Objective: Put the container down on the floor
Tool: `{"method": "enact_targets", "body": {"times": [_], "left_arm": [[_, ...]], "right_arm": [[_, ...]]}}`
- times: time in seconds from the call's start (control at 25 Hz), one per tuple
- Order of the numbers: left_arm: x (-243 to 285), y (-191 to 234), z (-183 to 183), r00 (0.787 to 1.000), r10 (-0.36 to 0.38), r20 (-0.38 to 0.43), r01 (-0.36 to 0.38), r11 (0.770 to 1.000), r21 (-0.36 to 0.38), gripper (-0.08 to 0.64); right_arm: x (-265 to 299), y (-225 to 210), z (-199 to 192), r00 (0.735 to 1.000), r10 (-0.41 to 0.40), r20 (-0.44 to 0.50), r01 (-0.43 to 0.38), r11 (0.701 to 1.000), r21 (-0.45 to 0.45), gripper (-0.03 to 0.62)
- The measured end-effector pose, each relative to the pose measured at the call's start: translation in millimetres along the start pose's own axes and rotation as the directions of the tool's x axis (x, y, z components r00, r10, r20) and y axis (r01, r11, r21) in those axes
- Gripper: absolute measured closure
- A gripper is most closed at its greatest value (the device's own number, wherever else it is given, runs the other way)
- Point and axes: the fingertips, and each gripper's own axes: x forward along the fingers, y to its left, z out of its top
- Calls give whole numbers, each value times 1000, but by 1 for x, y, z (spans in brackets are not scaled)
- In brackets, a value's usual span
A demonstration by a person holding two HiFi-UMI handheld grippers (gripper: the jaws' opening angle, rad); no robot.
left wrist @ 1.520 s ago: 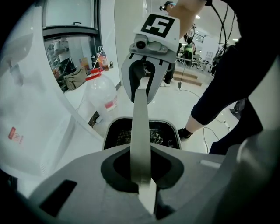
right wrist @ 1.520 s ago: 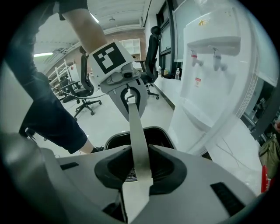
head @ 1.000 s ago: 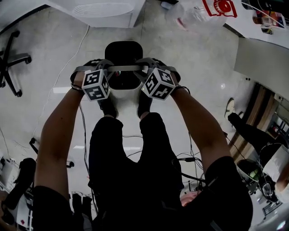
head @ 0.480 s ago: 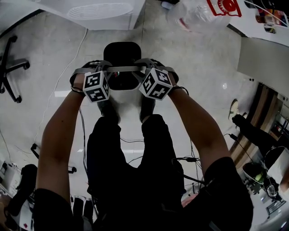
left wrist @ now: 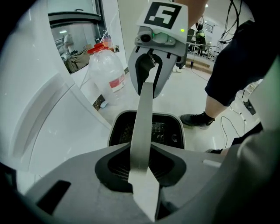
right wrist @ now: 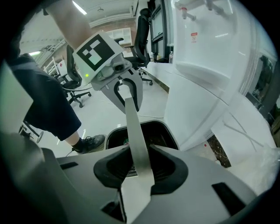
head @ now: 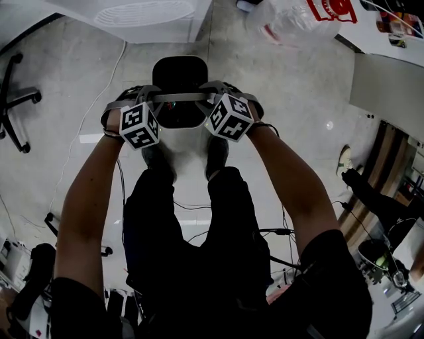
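A container (head: 179, 73) with a black open top and a white body sits low in front of my feet, seen from above. Its grey strap handle (head: 177, 98) spans the top. My left gripper (head: 151, 99) holds one end of the strap and my right gripper (head: 211, 98) the other. In the left gripper view the handle (left wrist: 142, 127) runs between the jaws of my left gripper (left wrist: 142, 175), which are opening, over the container (left wrist: 170, 131). In the right gripper view my right gripper (right wrist: 138, 170) is shut on the handle (right wrist: 134, 127). Whether the container touches the floor is unclear.
A white machine (head: 146, 16) stands just beyond the container, with a large clear water bottle (head: 285, 20) to its right. An office chair (head: 16, 93) is at far left. Cables (head: 192, 205) lie behind my shoes (head: 215, 152). A desk edge (head: 387, 79) runs along the right.
Both grippers and the container have shifted slightly away from my body. Both grippers still sit on the handle as before.
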Motion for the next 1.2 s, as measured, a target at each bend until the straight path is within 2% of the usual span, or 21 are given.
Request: {"method": "enact_targets", "body": {"times": [0.12,0.28,0.44,0.68,0.76,0.84,0.96,1.12,1.2], "left_arm": [[-5,2,-10,1000,14,-21,-14,1000,-28,428],[-17,4,-19,999,24,-22,-25,997,-72,416],[-37,6,-24,999,47,-18,-50,988,-145,400],[-66,-5,-18,999,32,-12,-34,982,-187,396],[-80,-9,-12,999,52,5,-49,972,-231,396],[-100,-11,-3,996,83,45,-64,943,-326,397],[-137,-13,15,981,153,121,-75,869,-489,397],[-206,5,36,932,325,161,-173,789,-590,397],[-238,17,50,902,389,186,-189,745,-640,401]], "right_arm": [[-2,-4,-5,1000,-2,-11,3,998,55,482],[-2,-3,-2,1000,-12,-19,13,997,80,458],[-16,-9,4,999,-49,6,47,984,172,414],[-46,-3,8,1000,-21,-17,24,978,205,411],[-60,-1,10,999,-23,-23,28,975,220,411],[-78,1,16,999,-36,-14,38,968,250,411],[-112,8,31,998,-59,29,47,944,327,411],[-164,12,70,986,-95,136,30,910,414,411],[-189,5,87,978,-131,164,48,899,436,411]]}}
